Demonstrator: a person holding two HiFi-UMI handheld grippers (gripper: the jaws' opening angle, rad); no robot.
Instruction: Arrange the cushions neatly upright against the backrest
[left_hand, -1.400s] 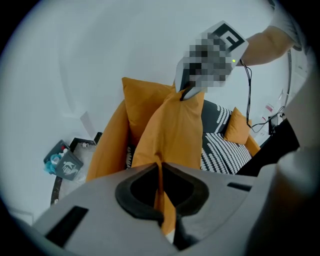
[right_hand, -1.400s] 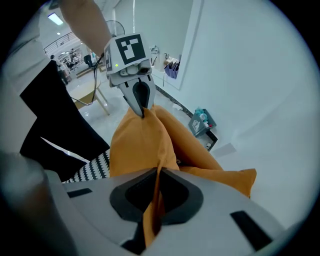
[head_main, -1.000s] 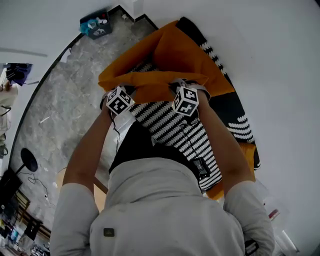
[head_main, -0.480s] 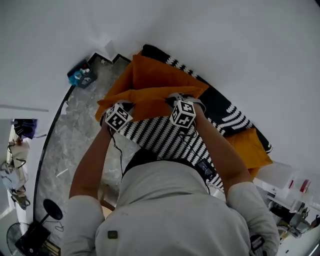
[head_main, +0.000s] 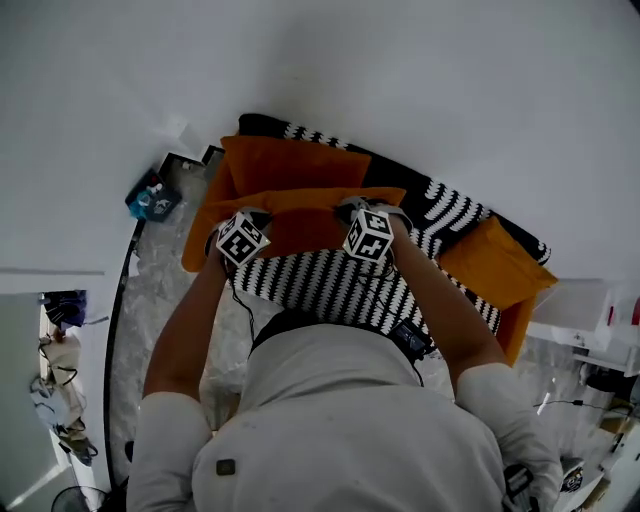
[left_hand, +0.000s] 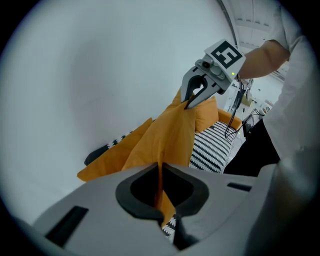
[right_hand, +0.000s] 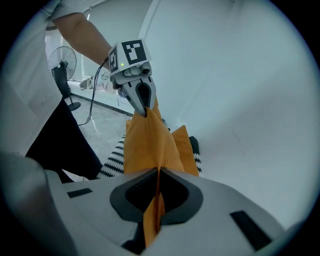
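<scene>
Both claws were clenched on one orange cushion (head_main: 300, 218): the left gripper (left_hand: 161, 200) pinched a thin fold of its fabric at one top corner, the right gripper (right_hand: 157, 204) the other, and the cover hung stretched between them. It was held over the seat of the sofa (head_main: 330, 285), just in front of a second orange cushion (head_main: 290, 160) that stood against the backrest (head_main: 450, 205) at the sofa's left end. A third orange cushion (head_main: 495, 265) lay well apart at the right end. The held cushion hid the lower part of the one behind it, and the person's shoulders (head_main: 330, 420) and forearms covered the seat's front edge. A plain white wall (head_main: 400, 80) rose behind the sofa; a grey marbled floor (head_main: 170, 300) lay to the left, with a small blue object (head_main: 152, 197) near the corner, and a standing fan (right_hand: 62, 70) farther off. The cushions looked soft, matte and square, their covers creased where pinched. The sofa cover was black with narrow white stripes, and the grippers' pads were dark foam in smooth grey shells.
</scene>
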